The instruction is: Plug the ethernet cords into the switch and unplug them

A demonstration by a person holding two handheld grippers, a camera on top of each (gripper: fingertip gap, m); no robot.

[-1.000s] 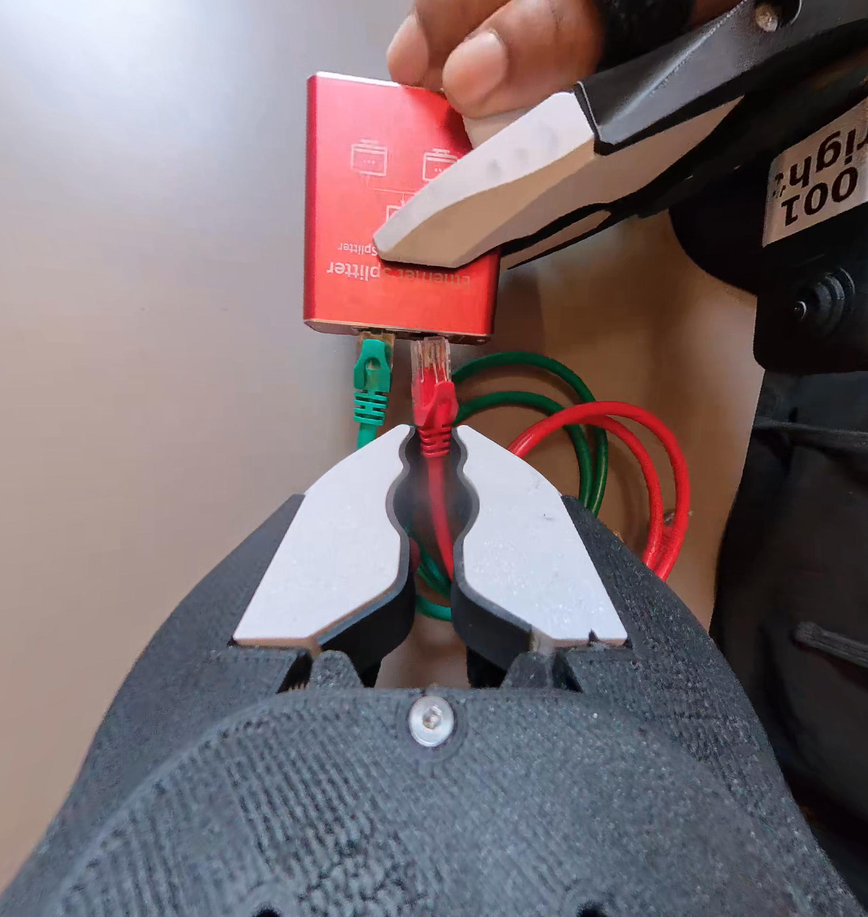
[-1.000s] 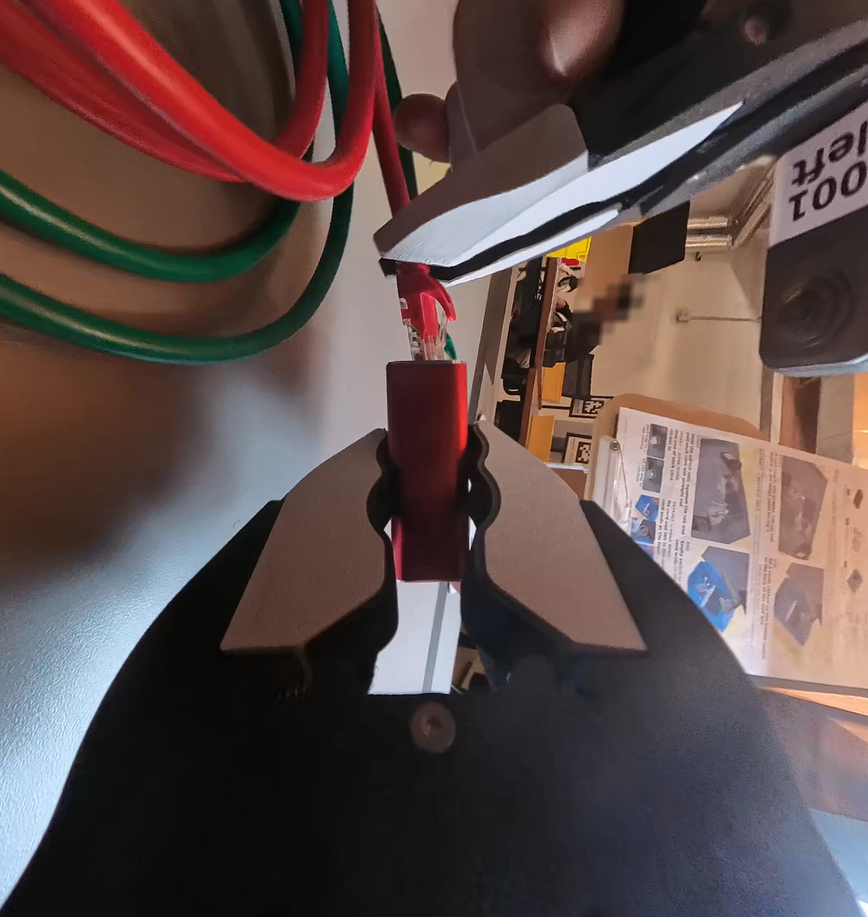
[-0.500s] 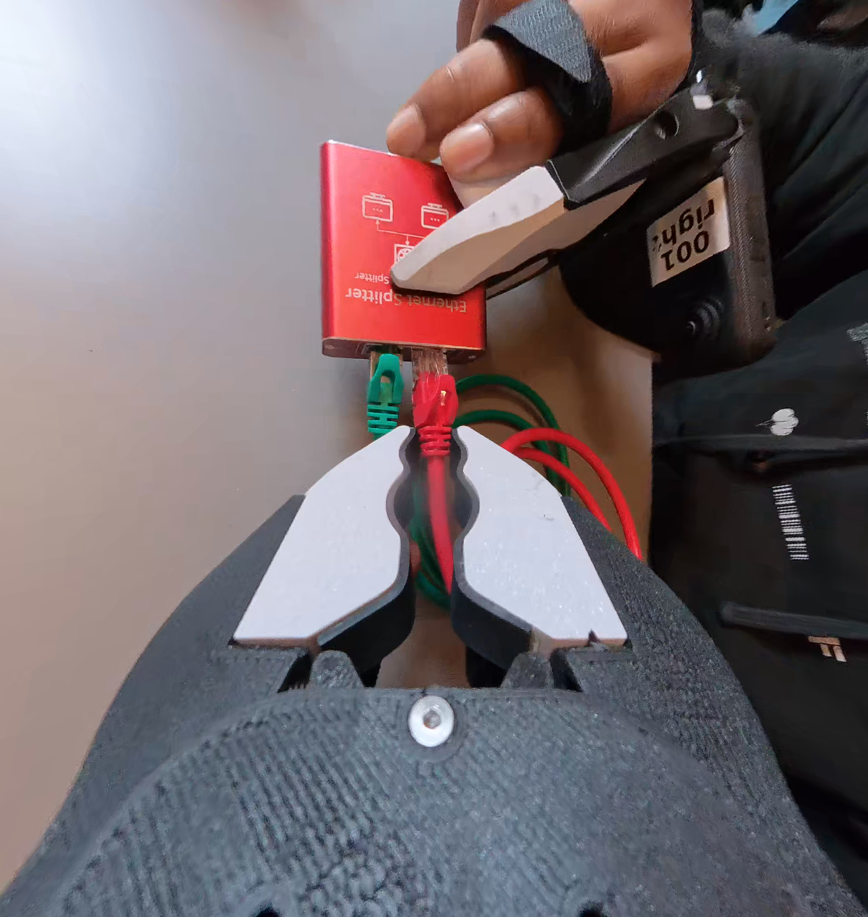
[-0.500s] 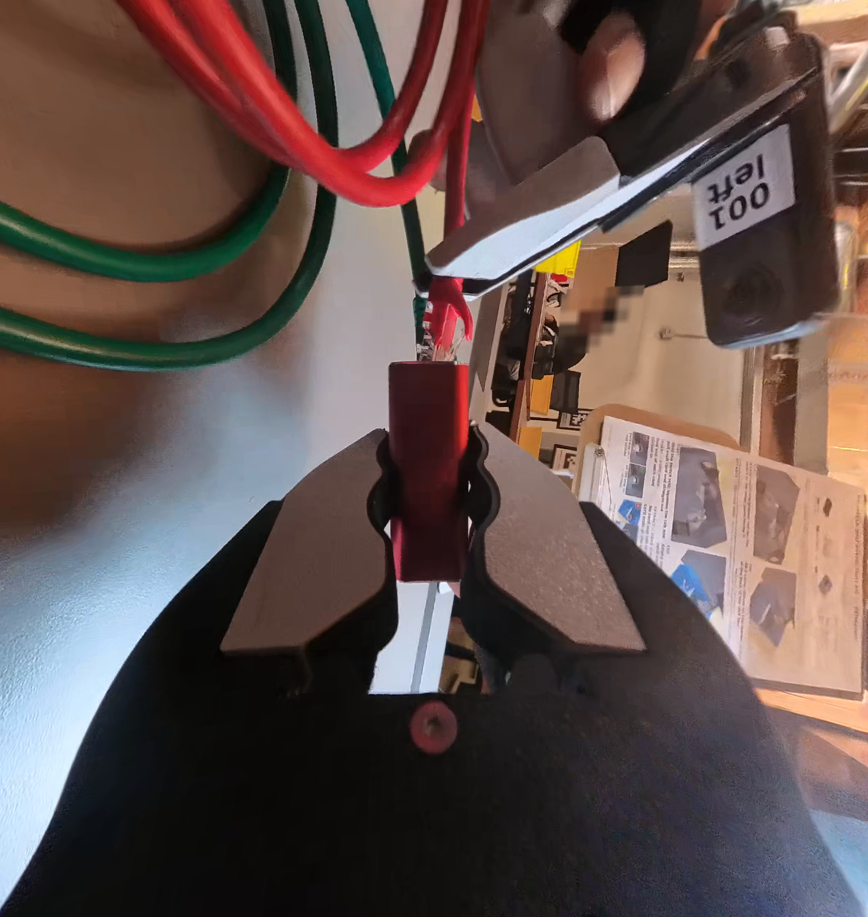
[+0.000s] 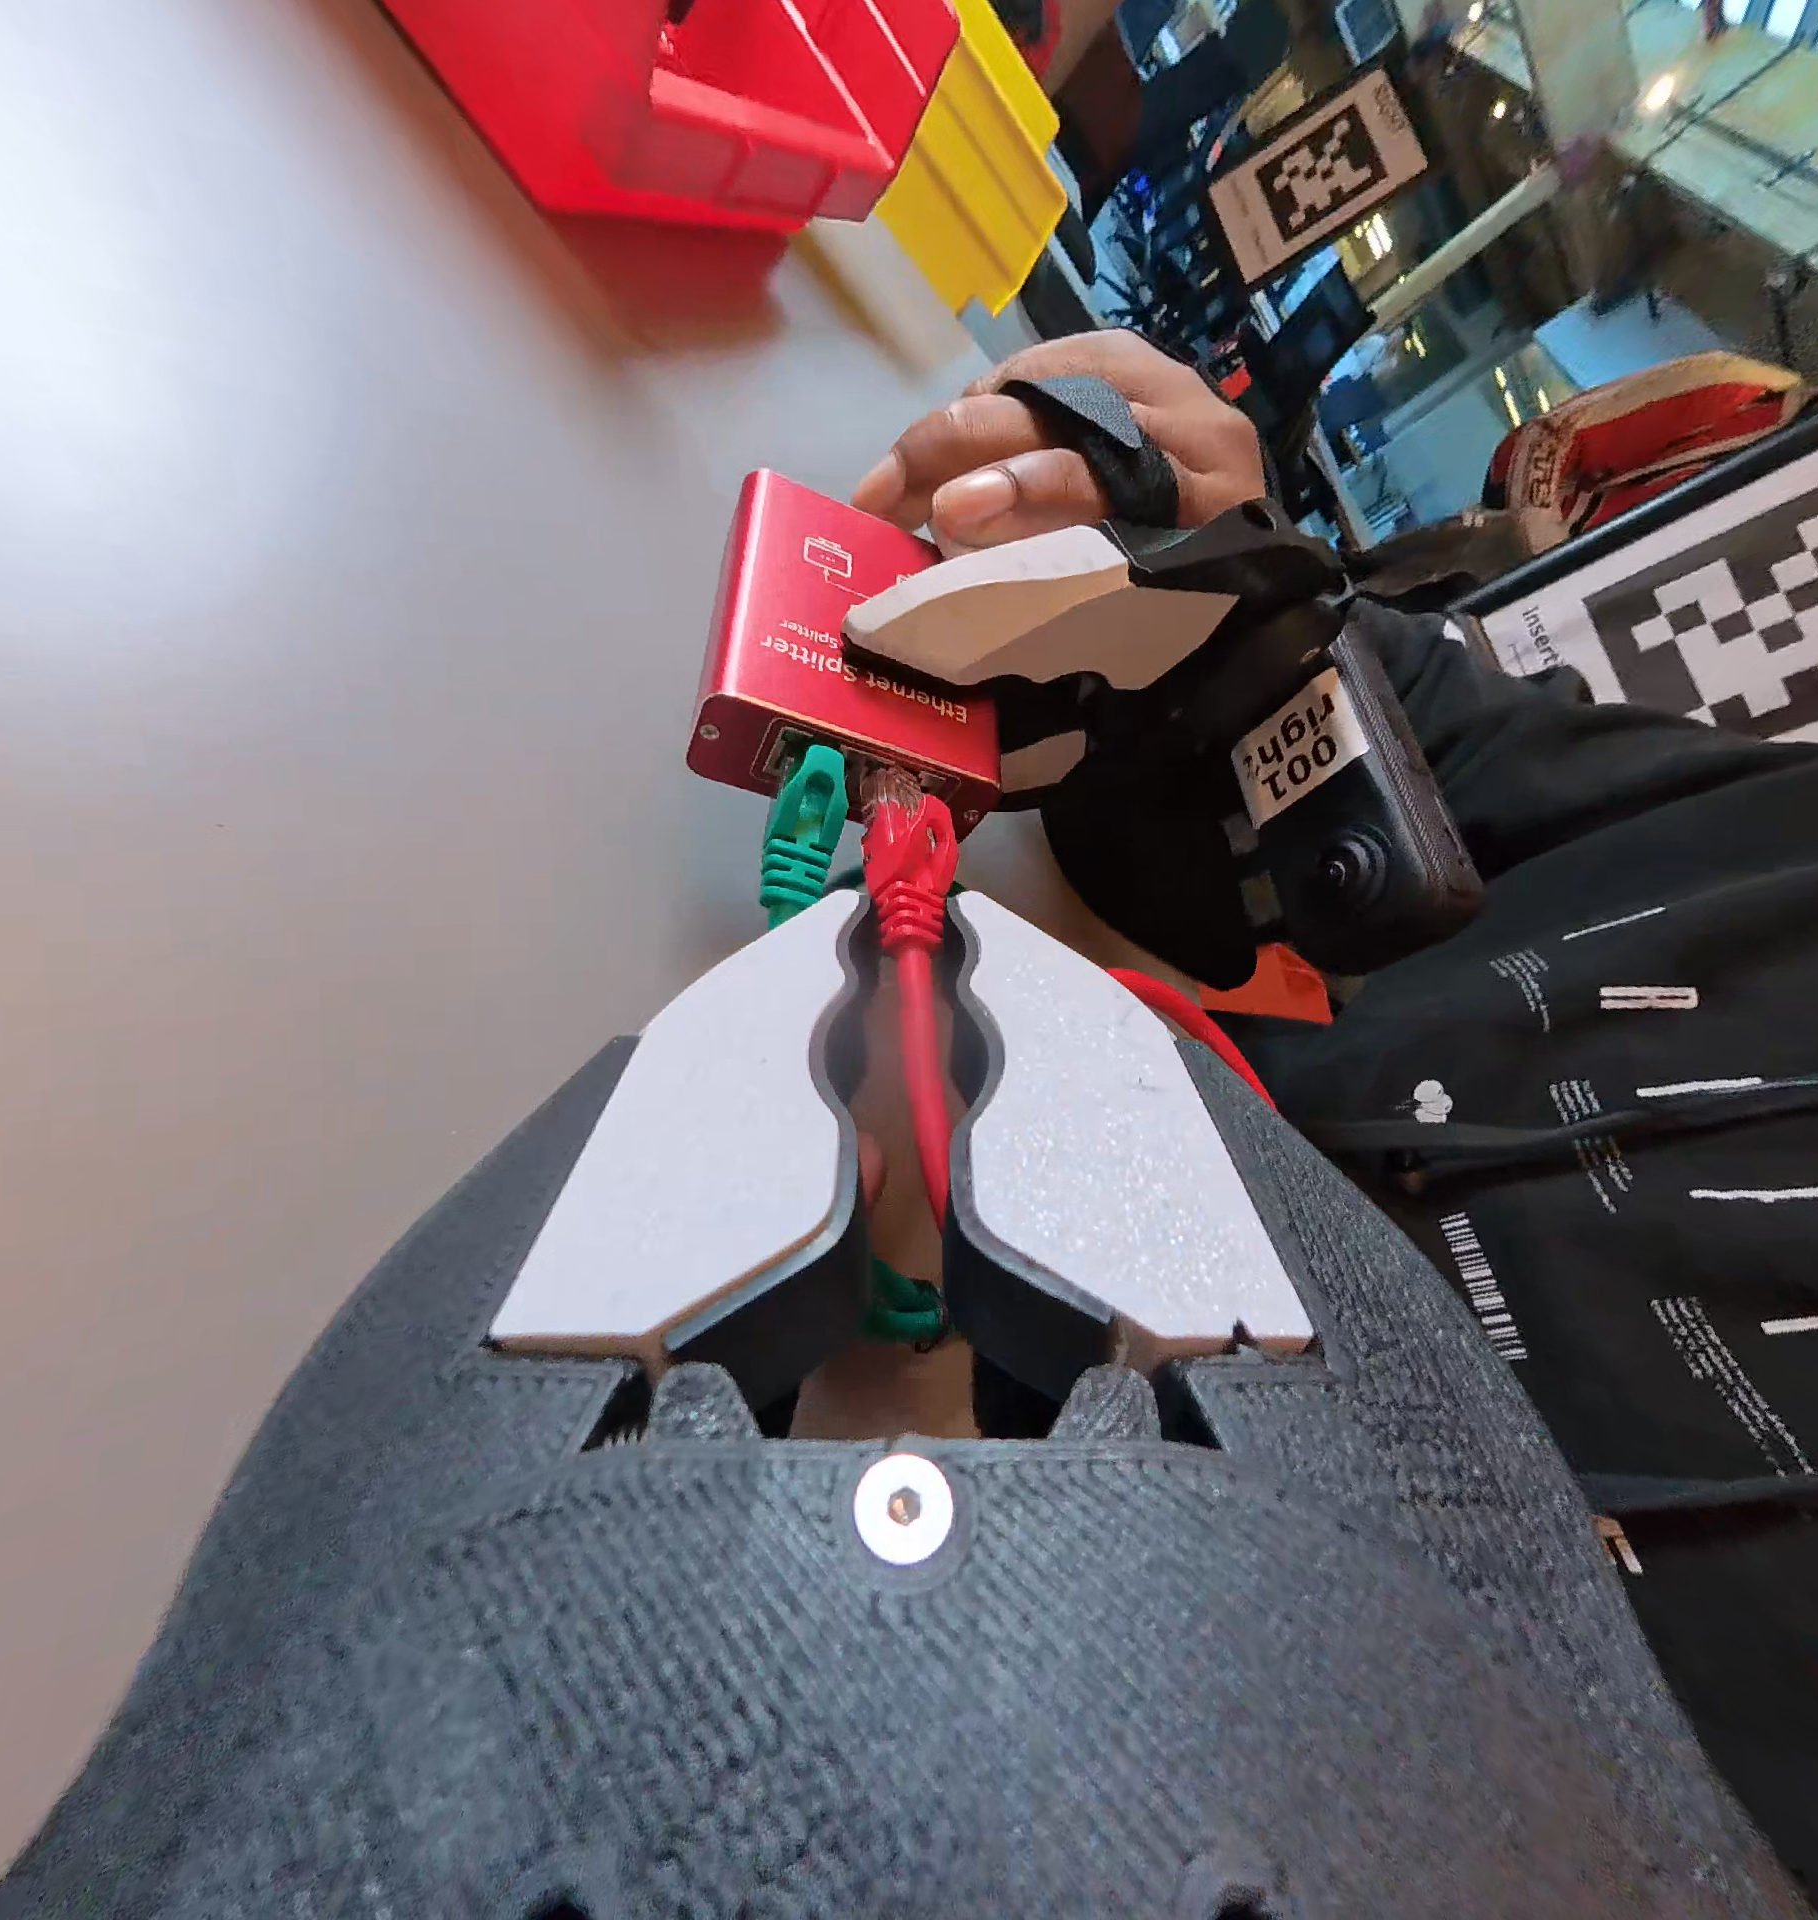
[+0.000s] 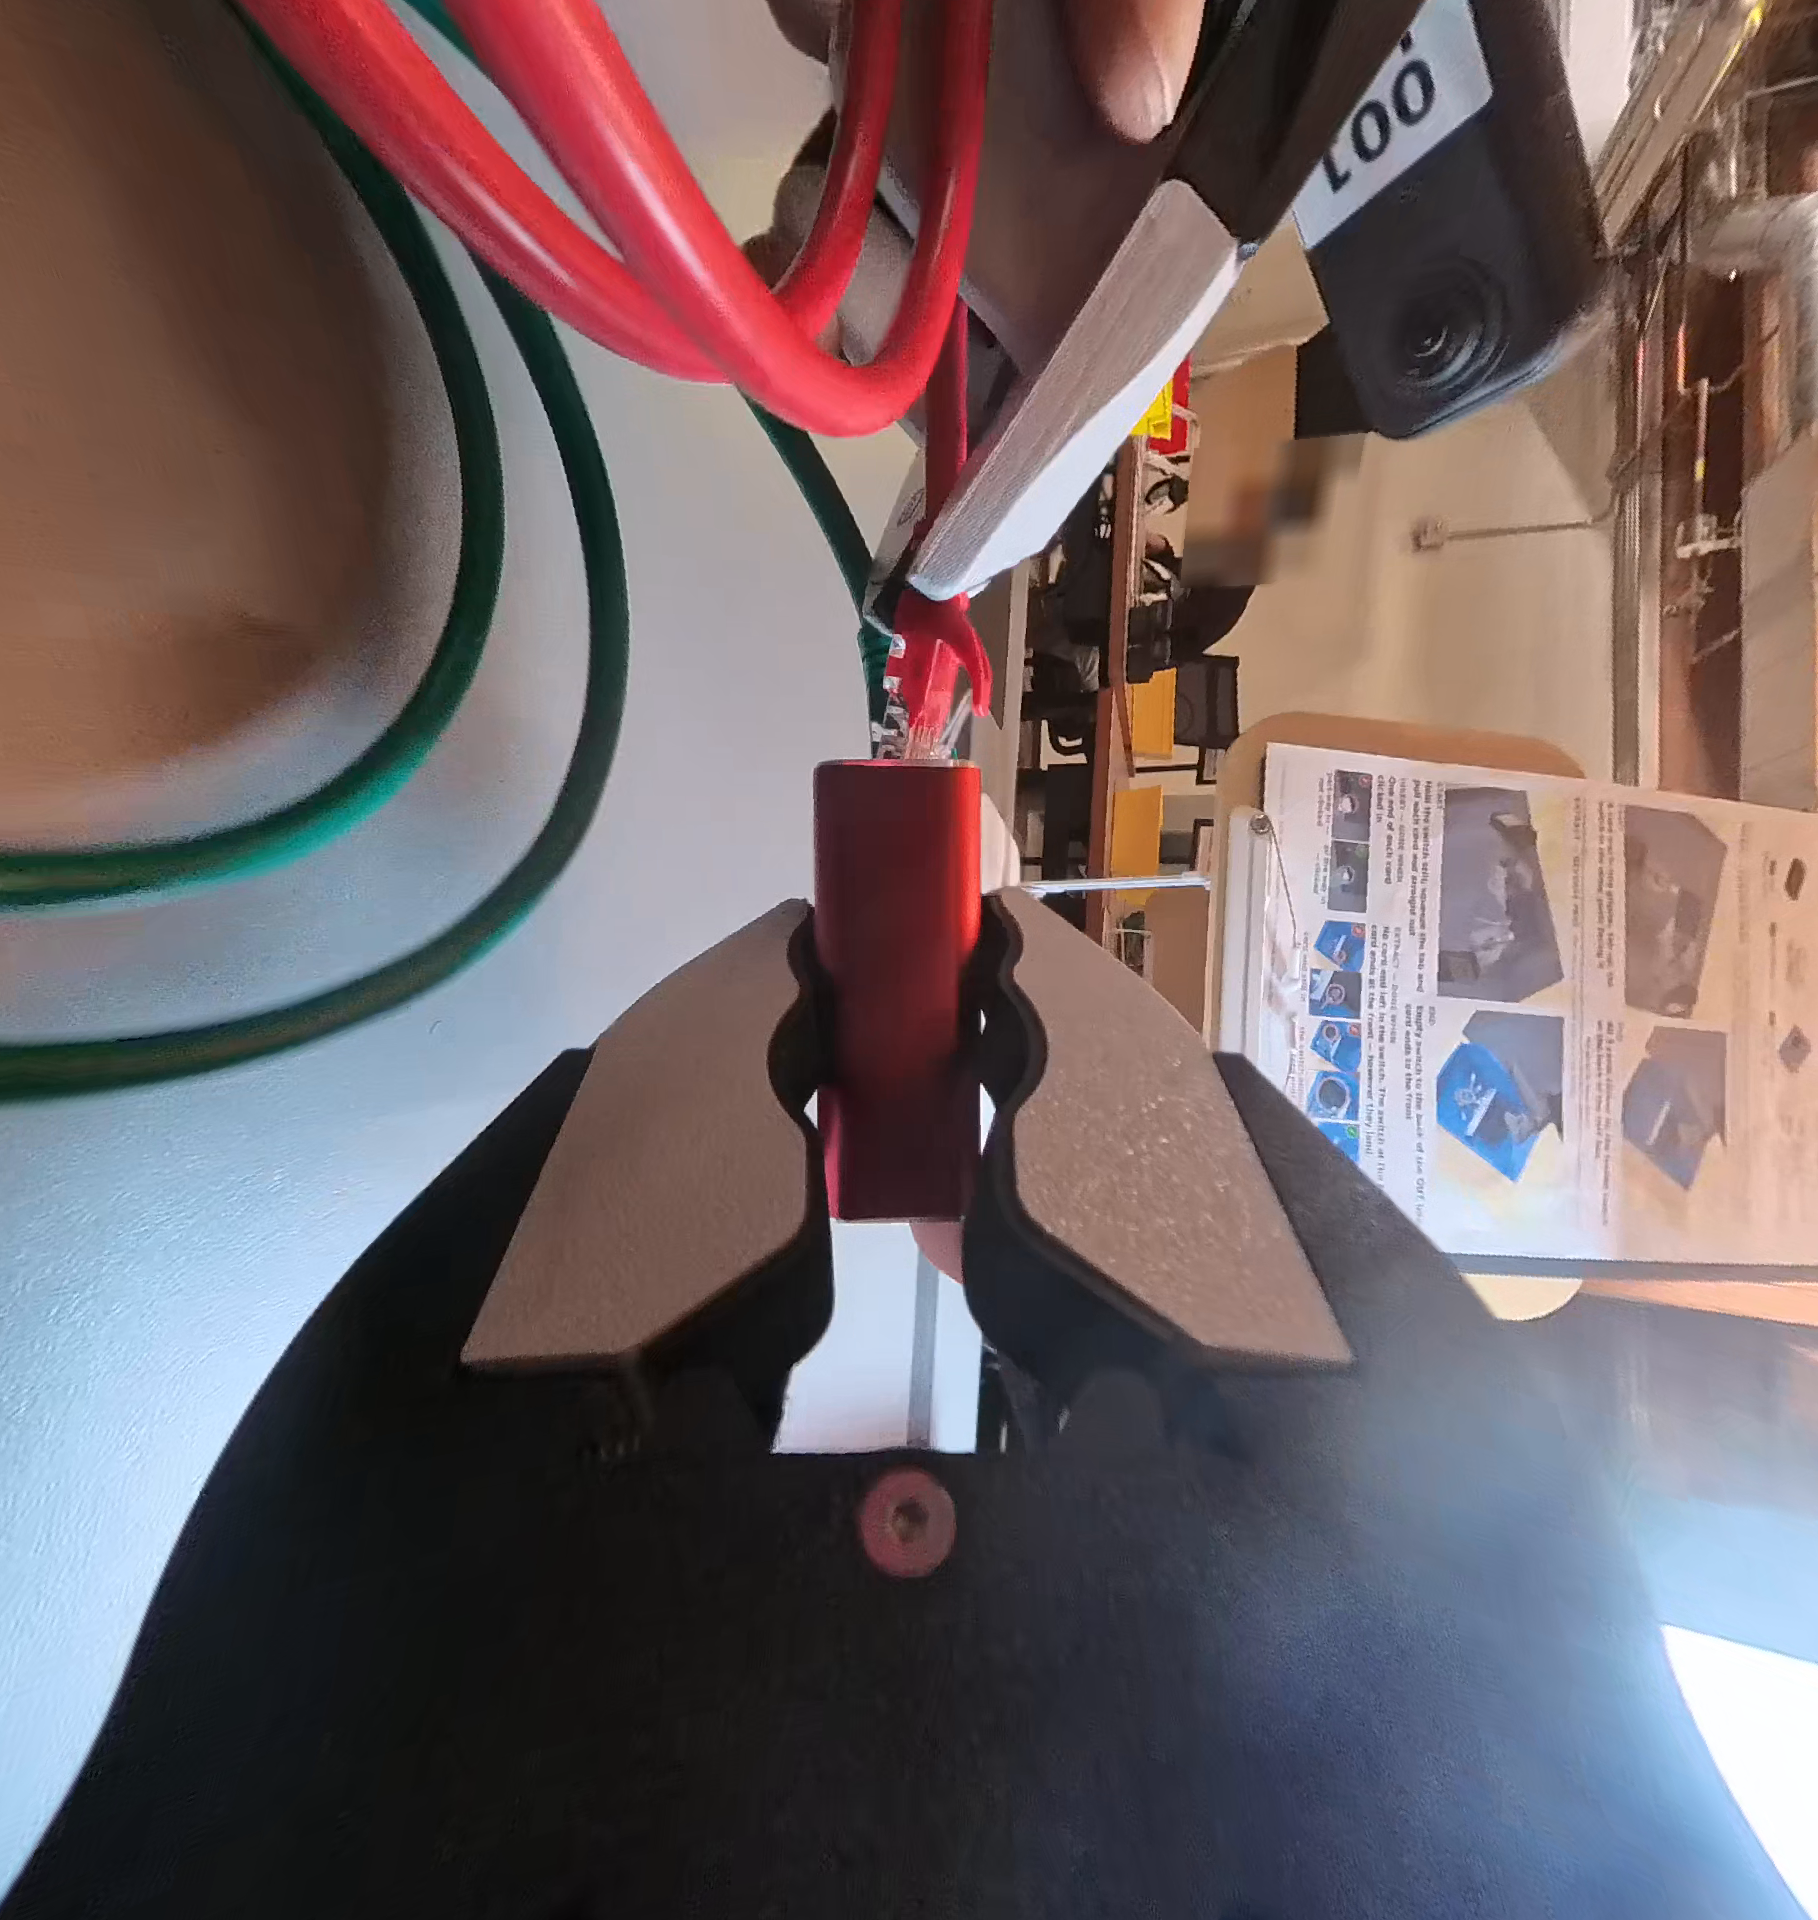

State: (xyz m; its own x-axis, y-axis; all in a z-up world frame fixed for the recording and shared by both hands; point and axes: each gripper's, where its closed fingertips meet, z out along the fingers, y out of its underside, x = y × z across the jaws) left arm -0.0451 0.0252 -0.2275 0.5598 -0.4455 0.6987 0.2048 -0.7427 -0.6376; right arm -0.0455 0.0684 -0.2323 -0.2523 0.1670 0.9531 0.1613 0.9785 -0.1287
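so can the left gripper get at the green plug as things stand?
Probably not yet: the left gripper is shut on the red cord. The green plug sits just left of it in the switch, unobstructed once it lets go.

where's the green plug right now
In the left wrist view the green plug sits in the left port of the red switch, just left of the red plug that the left gripper clamps behind its boot.

Switch [image 5: 843, 634]: clamped in right tool [image 5: 946, 665], raised above bench [image 5: 261, 727].
Plugs: two cords side by side in switch near face.
Left tool [image 5: 907, 925]: closed around right-hand cord [image 5: 910, 862].
Bins [image 5: 739, 104]: far on bench.
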